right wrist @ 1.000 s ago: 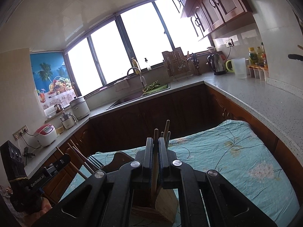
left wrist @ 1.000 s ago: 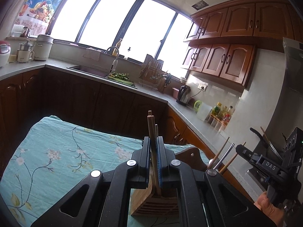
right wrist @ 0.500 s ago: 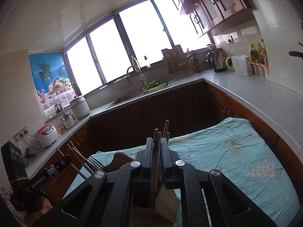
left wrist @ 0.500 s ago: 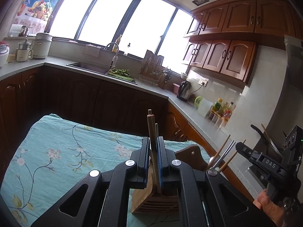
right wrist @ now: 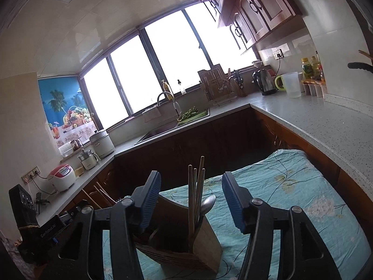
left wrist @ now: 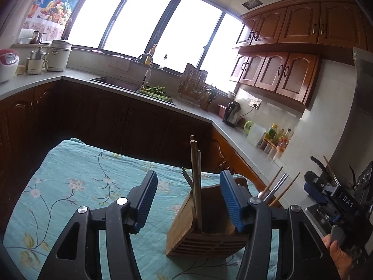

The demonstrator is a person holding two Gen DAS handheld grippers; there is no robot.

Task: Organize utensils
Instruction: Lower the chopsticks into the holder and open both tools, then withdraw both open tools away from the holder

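A wooden utensil holder [left wrist: 205, 231] stands on a turquoise flowered cloth [left wrist: 77, 182]. Wooden chopsticks [left wrist: 194, 177] stand upright in it beside a fork [left wrist: 187, 176]. In the right wrist view the holder [right wrist: 205, 245] holds chopsticks [right wrist: 197, 191] and a metal spoon [right wrist: 207, 204]. My left gripper [left wrist: 188, 200] is open and empty, its jaws wide either side of the chopsticks. My right gripper [right wrist: 191, 200] is open and empty too, straddling the holder from the other side. More chopsticks and a metal handle [left wrist: 277, 185] stick up from a far compartment.
The cloth covers a small table enclosed by dark lower cabinets and a grey L-shaped counter [right wrist: 314, 116]. On the counter are a sink [left wrist: 112, 82], a dish rack [left wrist: 192, 86], a kettle [left wrist: 232, 113], bottles [left wrist: 277, 137] and rice cookers [left wrist: 58, 54].
Both grippers were shut on chopsticks standing in the holder. Both have opened wide and let go; the chopsticks stay upright in the holder.
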